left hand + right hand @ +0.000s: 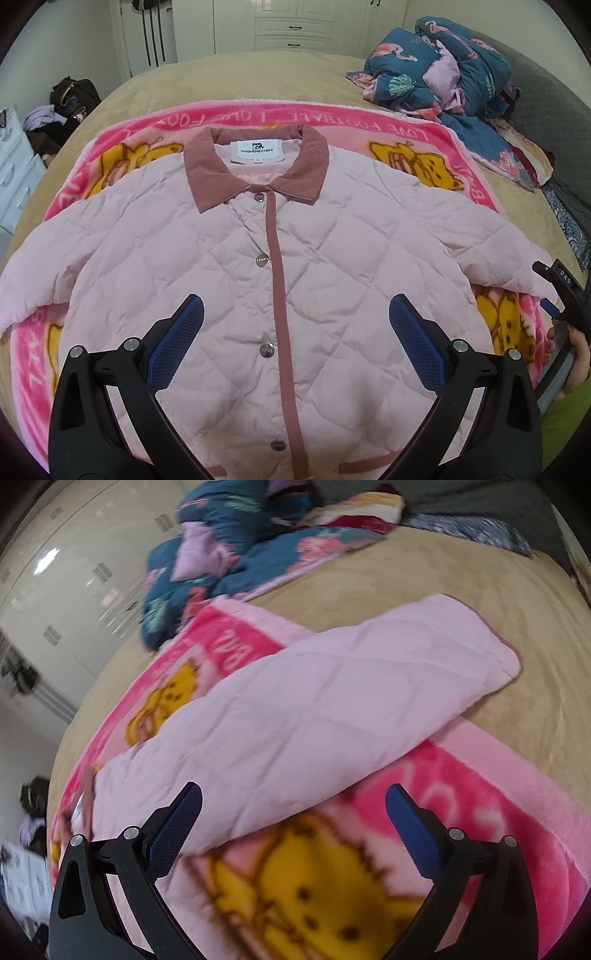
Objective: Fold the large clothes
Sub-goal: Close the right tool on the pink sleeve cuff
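Reading "LOVE FOOTBALL": pink blanket under buttoned quilted jacket

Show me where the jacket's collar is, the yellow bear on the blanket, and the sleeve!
collar [207,173]: left wrist view, on its left flap.
yellow bear [295,897]: right wrist view, on its face.
sleeve [332,701]: right wrist view, on the middle of its quilted length.
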Tool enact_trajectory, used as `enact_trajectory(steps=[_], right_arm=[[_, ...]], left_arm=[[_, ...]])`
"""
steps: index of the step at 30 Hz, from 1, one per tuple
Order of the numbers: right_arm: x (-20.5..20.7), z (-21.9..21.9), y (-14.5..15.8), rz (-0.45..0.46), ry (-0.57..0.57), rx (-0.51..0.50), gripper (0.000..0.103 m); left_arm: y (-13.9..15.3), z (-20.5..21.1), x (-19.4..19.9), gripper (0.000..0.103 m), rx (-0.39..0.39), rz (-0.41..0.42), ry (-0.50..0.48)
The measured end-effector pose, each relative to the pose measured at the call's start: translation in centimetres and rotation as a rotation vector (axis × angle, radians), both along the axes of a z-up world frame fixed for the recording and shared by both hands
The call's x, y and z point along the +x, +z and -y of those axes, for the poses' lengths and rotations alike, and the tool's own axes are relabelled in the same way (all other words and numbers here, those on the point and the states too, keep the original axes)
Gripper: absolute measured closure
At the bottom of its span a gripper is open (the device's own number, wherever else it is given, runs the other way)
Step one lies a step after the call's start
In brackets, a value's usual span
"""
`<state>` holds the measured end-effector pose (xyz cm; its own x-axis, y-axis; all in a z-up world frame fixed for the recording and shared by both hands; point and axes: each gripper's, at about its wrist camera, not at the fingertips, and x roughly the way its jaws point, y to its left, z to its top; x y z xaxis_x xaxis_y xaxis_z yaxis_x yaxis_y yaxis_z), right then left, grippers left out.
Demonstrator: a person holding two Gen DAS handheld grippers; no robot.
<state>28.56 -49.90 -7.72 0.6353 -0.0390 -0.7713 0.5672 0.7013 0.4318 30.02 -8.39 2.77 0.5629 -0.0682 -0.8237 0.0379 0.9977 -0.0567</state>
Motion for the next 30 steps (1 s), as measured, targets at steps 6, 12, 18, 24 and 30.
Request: enact_trajectory(steps=[6,12,18,24,30], right_arm=[[0.3,4.3,-2.5,-0.029,-0.131,0.092,0.004],[0.6,8.5,-4.8,-0.023,-0.244,0.136,0.004],[0.3,12.1,-5.9,0.066,-0.337,0.173,0.040],[0.1,11.9,-3.3,0.191,-0.267,0.118,0.083],[1.5,8.3,4.4,0.329,-0.106,-0.026,0.087]], left_arm=[[-0.4,-0.1,0.7,0.009,0.014,0.000,0.014],[-0.8,-0.9,0.7,0.009,0.030,-0.009,0.033],[-0.4,-2.5,0.4,0.009,0.032,-0.004,0.067],[0.5,-4.4,0.3,0.009,0.027,0.012,0.101],[2.0,-5.7,-0.2,0.009,0.023,0.031,0.121]])
